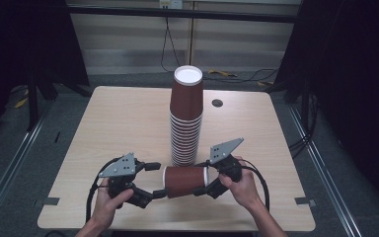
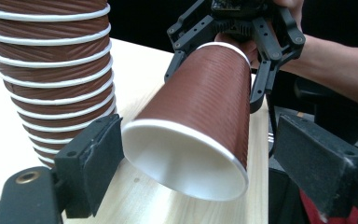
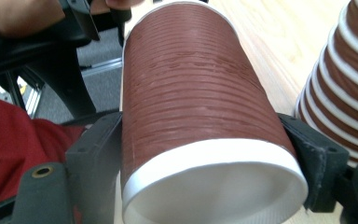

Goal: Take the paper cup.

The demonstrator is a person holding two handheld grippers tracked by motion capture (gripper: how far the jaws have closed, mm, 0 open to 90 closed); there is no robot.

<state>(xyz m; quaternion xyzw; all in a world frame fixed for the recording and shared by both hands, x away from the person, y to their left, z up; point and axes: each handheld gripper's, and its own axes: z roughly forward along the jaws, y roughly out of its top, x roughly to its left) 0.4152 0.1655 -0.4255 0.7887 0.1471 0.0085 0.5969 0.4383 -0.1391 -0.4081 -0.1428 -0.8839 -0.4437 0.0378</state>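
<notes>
A brown paper cup (image 1: 185,181) near the table's (image 1: 123,123) front edge is pinched sideways by the right gripper (image 1: 203,183), its far end partly hidden, while the left gripper (image 1: 158,179) is spread around its mouth.

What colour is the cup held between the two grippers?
The paper cup is reddish-brown with fine ribbing and white rims, clearest in the right gripper view.

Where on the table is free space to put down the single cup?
Bare table left of the cup stack, and right of it past the small dark disc. Crowded at the front, where both grippers meet around the cup.
</notes>
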